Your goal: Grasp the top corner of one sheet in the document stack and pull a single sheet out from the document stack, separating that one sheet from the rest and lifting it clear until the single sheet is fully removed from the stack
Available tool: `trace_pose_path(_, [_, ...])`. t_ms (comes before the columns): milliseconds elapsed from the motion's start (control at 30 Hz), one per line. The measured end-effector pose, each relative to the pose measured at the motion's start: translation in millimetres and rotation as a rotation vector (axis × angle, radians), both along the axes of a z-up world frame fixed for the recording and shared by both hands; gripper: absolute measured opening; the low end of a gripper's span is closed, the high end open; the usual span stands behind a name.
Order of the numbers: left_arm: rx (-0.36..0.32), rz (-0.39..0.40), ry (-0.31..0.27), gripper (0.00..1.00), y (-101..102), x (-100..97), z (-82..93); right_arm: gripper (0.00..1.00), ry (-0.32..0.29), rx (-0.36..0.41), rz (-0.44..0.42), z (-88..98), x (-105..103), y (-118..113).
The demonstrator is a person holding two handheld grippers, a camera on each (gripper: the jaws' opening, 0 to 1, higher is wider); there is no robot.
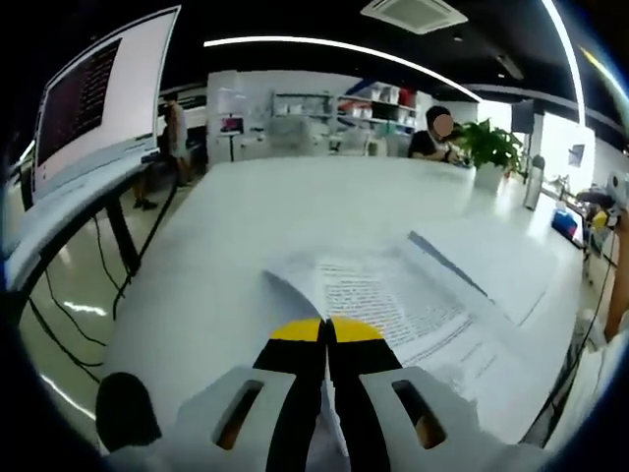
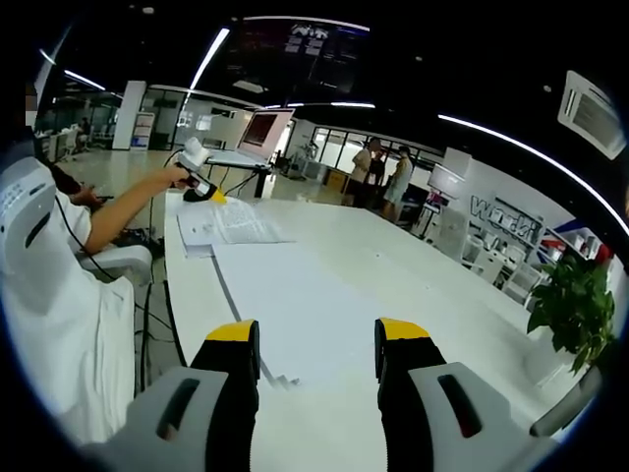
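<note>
While pinched at its near corner, sheet [image 1: 378, 295] in closed left gripper [image 1: 326, 329], just left of paper stack [image 1: 491, 265] on white table [image 1: 295, 206]; right gripper [image 2: 316, 339] spread wide over stack.

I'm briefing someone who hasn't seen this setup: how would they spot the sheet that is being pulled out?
Start at the long white table, then find the document stack lying flat on it. The single sheet is the printed page at the stack's end, its corner pinched in the left claw. Unlike the flat pages beside it, it curls up off the table.
</note>
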State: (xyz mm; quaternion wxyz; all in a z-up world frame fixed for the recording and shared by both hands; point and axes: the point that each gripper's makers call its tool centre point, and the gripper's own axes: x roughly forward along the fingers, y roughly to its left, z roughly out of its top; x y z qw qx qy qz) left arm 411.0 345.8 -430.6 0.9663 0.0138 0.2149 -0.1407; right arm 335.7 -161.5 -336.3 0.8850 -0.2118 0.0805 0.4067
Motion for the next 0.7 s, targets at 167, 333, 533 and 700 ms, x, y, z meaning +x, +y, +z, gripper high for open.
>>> trace_pose_path(167, [0.006, 0.001, -0.006, 0.03, 2.5, 2.1, -0.3, 0.47, -0.001, -0.002, 0.003, 0.1, 0.0, 0.8])
trace_pose_path(333, [0.016, 0.003, 0.006, 0.03, 3.0, 2.8, -4.9, 0.47, -0.001, 0.000, 0.002, 0.8, 0.7, 0.5])
trace_pose_path(533, [-0.012, -0.026, -0.004, 0.03, -7.1, 5.3, -1.8, 0.47, 0.000, -0.002, 0.003, 0.4, 0.3, 1.4])
trace_pose_path(700, [-0.004, -0.052, -0.049, 0.06, -9.7, 7.6, 4.5, 0.47, 0.000, -0.004, 0.003, 0.1, 0.3, 1.2])
